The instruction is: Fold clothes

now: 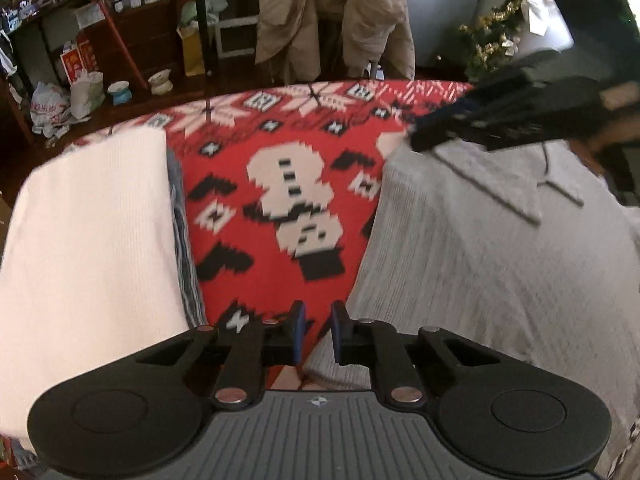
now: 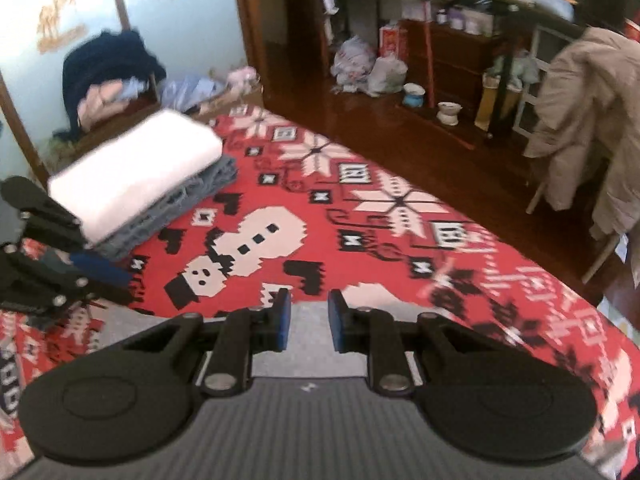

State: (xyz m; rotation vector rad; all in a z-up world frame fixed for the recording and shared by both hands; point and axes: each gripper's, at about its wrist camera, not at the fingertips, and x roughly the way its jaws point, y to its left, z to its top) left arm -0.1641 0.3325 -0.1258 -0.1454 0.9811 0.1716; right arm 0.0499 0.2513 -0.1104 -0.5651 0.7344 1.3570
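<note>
A grey knitted collared garment [image 1: 480,280] lies spread on the red snowman-patterned blanket [image 1: 256,128]. At the left is a folded white garment [image 1: 92,240] on top of a folded blue-grey one [image 1: 186,248]. My left gripper [image 1: 318,332] hangs over the grey garment's near left edge. Its jaws stand a narrow gap apart with nothing pinched. My right gripper [image 1: 418,134], blurred, is above the garment's far corner. In the right wrist view its fingers [image 2: 310,320] are slightly apart over grey cloth [image 2: 310,344], with the pads not pressing on it. The left gripper [image 2: 106,264] shows beside the folded stack [image 2: 136,176].
A chair draped with a beige coat [image 1: 332,20] stands just beyond the blanket's far edge. Cluttered shelves, bags and bowls [image 2: 372,68] line the wooden floor [image 2: 400,128]. A tinsel-hung little tree [image 1: 492,36] is at the back right. A heap of dark clothes [image 2: 108,68] lies by the wall.
</note>
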